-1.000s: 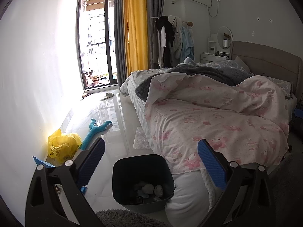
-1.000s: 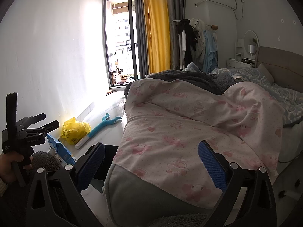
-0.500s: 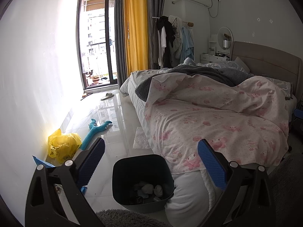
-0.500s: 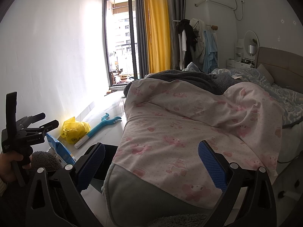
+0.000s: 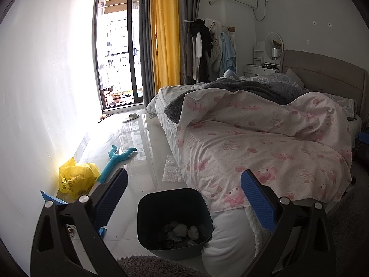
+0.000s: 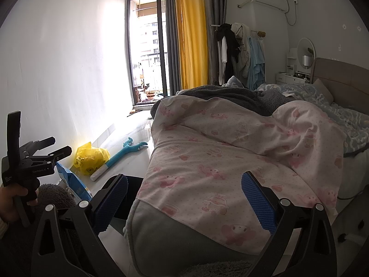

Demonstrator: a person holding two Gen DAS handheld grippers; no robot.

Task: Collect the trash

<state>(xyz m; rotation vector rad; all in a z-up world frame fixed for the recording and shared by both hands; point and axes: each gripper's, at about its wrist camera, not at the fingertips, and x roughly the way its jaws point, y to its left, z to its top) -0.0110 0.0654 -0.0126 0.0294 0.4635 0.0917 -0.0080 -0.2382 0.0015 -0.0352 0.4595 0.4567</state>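
The left gripper (image 5: 183,198) is held level above the floor, its blue-padded fingers (image 5: 113,191) spread wide with nothing between them; low in the centre of the left wrist view a dark trash bin (image 5: 173,210) stands on the glossy floor, touching the foot of the bed (image 5: 265,138), with crumpled pale trash (image 5: 182,230) at its bottom. At the left edge of the right wrist view this same gripper shows from the side, gripped by a hand (image 6: 10,204) at lower left, its black fingers pointing right and slightly up. The right gripper (image 6: 184,199) points over the pink-patterned duvet (image 6: 230,150), its jaws likewise wide apart and empty. Along the wall at left lie a crumpled yellow plastic bag (image 5: 77,176), a blue packet (image 6: 71,181) just beside it, and a teal toy (image 5: 120,157) on the floor.
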